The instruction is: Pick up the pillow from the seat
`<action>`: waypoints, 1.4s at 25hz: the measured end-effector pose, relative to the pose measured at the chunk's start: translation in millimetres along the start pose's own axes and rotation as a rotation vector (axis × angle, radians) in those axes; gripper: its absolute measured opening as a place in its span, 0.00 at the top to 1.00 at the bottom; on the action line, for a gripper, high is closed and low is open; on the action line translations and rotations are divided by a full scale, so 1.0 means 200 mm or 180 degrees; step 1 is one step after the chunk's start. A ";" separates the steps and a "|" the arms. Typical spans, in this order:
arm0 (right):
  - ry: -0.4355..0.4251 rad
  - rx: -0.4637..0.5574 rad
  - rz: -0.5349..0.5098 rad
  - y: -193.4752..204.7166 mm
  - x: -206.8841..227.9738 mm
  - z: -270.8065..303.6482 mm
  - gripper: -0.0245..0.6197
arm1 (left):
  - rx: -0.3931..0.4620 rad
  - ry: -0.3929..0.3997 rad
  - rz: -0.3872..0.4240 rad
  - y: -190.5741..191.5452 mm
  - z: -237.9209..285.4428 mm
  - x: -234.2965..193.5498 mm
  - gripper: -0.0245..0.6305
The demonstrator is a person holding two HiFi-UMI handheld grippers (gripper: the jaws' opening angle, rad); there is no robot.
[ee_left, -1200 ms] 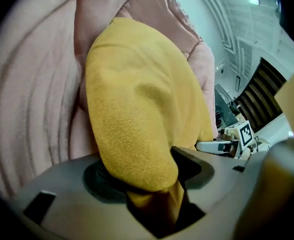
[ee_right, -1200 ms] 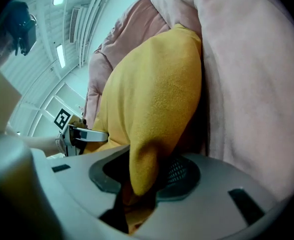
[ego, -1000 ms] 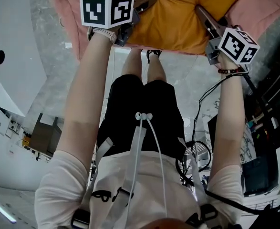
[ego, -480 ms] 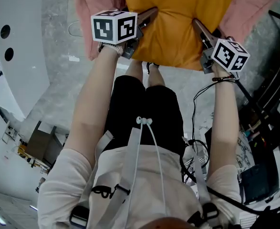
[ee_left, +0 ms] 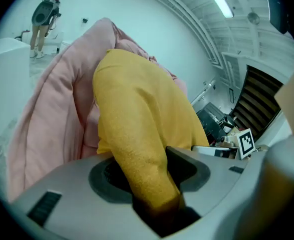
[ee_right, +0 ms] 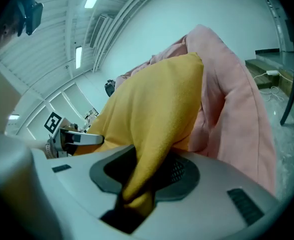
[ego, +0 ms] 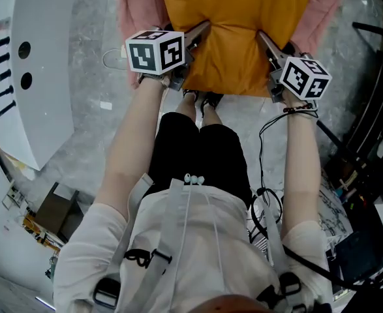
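At the far left a white curved panel (ego: 34, 77) stands on the grey floor (ego: 87, 129). Beside it, the left gripper (ego: 203, 30) is clamped on the near left corner of the yellow pillow (ego: 237, 25). Its jaws have just been closing, and the left gripper view shows the yellow cloth bunched and pinched between them. The pillow spans the middle, stretched between the two grippers. Its near edge is over the person's shoes (ego: 203, 100) and its far part is in front of the pink seat (ego: 137, 8), which shows on both sides of it. Whether the pillow touches the seat cannot be told. The right gripper (ego: 264, 41) bites the pillow's near right corner, with a fold of cloth squeezed between its jaws. At the far right, black cables (ego: 264, 201) and a dark frame (ego: 374, 109) lie beside the person's right arm (ego: 300, 168).
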State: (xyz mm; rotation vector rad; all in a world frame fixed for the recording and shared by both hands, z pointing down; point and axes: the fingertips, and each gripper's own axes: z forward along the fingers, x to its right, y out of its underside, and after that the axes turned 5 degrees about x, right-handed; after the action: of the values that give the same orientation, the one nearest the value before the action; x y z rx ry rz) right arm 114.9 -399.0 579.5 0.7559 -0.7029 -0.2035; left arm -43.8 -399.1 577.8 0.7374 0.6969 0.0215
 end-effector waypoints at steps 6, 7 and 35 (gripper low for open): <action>-0.0009 0.0170 -0.0210 -0.26 -0.15 -0.08 0.75 | 0.0232 0.0038 0.0051 -0.22 -0.14 0.12 0.64; -0.0022 0.0215 -0.0225 -0.30 -0.17 -0.09 0.75 | 0.0272 0.0043 0.0095 -0.26 -0.16 0.13 0.64; 0.0066 0.1149 -0.0933 -1.26 -0.60 -0.71 0.74 | 0.1217 0.0369 0.0784 -1.11 -0.58 0.87 0.64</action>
State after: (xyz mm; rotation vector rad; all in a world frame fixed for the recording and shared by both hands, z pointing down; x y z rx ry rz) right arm 135.1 -451.7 272.1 1.2064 -0.6137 -0.3397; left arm -25.8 -450.5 279.1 1.1941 0.7255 0.1604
